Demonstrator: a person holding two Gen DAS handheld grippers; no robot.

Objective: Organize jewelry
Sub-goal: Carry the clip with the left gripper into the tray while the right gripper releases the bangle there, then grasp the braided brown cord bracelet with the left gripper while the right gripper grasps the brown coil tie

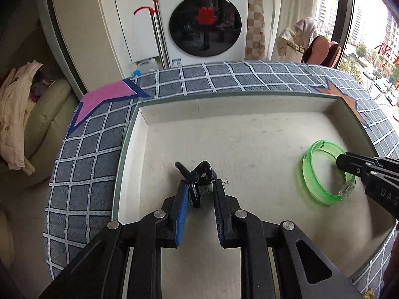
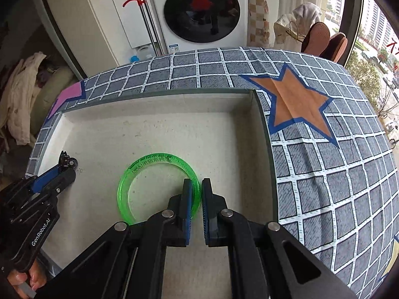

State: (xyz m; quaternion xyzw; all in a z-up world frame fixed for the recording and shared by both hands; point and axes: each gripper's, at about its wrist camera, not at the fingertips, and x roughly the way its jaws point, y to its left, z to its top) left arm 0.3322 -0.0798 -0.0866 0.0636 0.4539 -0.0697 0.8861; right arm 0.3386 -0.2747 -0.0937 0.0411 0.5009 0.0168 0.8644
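A translucent green bangle (image 2: pixel 139 172) lies in a shallow white tray (image 2: pixel 154 109). My right gripper (image 2: pixel 196 186) is shut on the bangle's near right rim, one finger inside the ring and one outside. It also shows in the left wrist view (image 1: pixel 349 167) at the bangle (image 1: pixel 311 174). My left gripper (image 1: pixel 199 184) is closed on a black hair clip (image 1: pixel 197 174) over the tray's floor (image 1: pixel 249 144). In the right wrist view the left gripper (image 2: pixel 66 169) sits at the tray's left side with the clip (image 2: pixel 66 160) at its tips.
The tray rests on a blue grid-patterned cloth (image 2: pixel 324 174) with an orange star (image 2: pixel 294 102) and a pink star (image 1: pixel 104 97). A washing machine (image 1: pixel 202 20), a mop (image 1: pixel 154 25) and a sofa with clothes (image 1: pixel 20 114) stand beyond.
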